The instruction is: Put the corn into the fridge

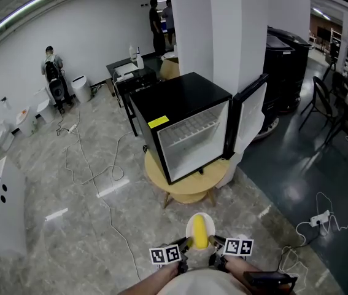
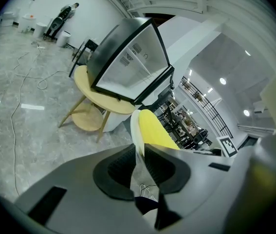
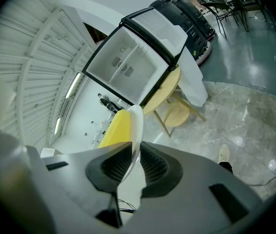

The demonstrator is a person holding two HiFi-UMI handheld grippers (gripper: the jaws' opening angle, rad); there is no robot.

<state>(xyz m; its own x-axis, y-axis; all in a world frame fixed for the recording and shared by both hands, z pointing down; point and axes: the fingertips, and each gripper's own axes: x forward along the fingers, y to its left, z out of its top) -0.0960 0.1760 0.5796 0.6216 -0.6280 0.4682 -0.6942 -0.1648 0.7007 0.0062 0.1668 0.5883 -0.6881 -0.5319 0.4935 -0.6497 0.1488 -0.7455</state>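
Yellow corn cob (image 1: 200, 233) lies loose on a small white round plate (image 1: 191, 224), well in front of the open black mini fridge (image 1: 180, 103). Left gripper (image 2: 140, 152) and right gripper (image 3: 134, 152) each pinch narrow on opposite plate rims. Cob is probably light and stiff and could roll. Hold at the rims and keep the plate level.
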